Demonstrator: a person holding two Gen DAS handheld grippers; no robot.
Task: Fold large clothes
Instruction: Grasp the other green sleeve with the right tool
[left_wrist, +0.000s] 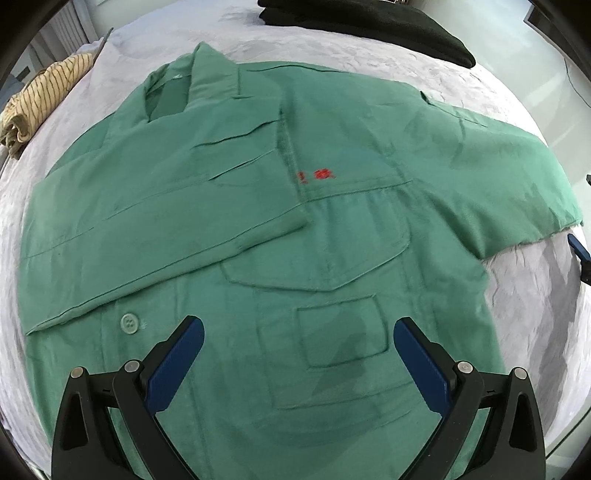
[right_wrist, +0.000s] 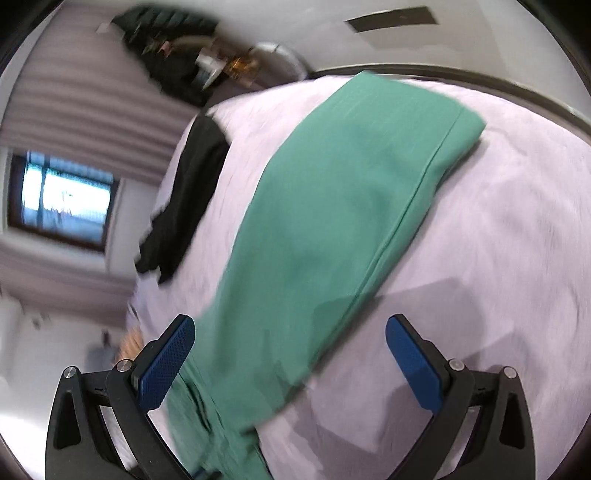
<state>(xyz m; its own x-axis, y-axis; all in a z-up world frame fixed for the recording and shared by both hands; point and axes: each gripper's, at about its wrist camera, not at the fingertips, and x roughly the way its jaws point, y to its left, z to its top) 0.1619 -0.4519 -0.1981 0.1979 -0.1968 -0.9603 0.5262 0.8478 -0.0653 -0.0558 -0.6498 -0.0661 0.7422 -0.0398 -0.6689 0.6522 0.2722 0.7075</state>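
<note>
So the green jacket (left_wrist: 295, 206) is spread out front-up on a bed covered with a pale lilac sheet (left_wrist: 535, 295). In the left wrist view the collar (left_wrist: 199, 77) points away from the camera toward the upper left, and the hem end runs down under the left gripper (left_wrist: 299, 332), so the long axis of the body goes roughly from the jaws out to the collar. One sleeve (left_wrist: 155, 236) is already folded across the chest, lying diagonally just above a pale button (left_wrist: 129, 324). The other sleeve (left_wrist: 517, 173) sticks out flat to the right, ending near the bed's edge. There's a bit of red stitching (left_wrist: 317, 176) above the flap pocket (left_wrist: 321, 254).

The left gripper's jaws are spread wide and empty, hovering over the lower chest pocket area; I can't tell if they touch the cloth.

The right wrist view is pretty blurry. The right gripper (right_wrist: 290, 332) also has its jaws spread, holding nothing. The outstretched sleeve (right_wrist: 332, 206) runs as a long band from between the jaws up and away to the upper right, cuff end far from the camera. Its near part sits closer to the left-hand finger (right_wrist: 166, 362).

Other stuff: a dark garment (left_wrist: 369, 26) at the far side of the bed, and a striped yellowish cloth (left_wrist: 40, 99) bunched at the left edge.
</note>
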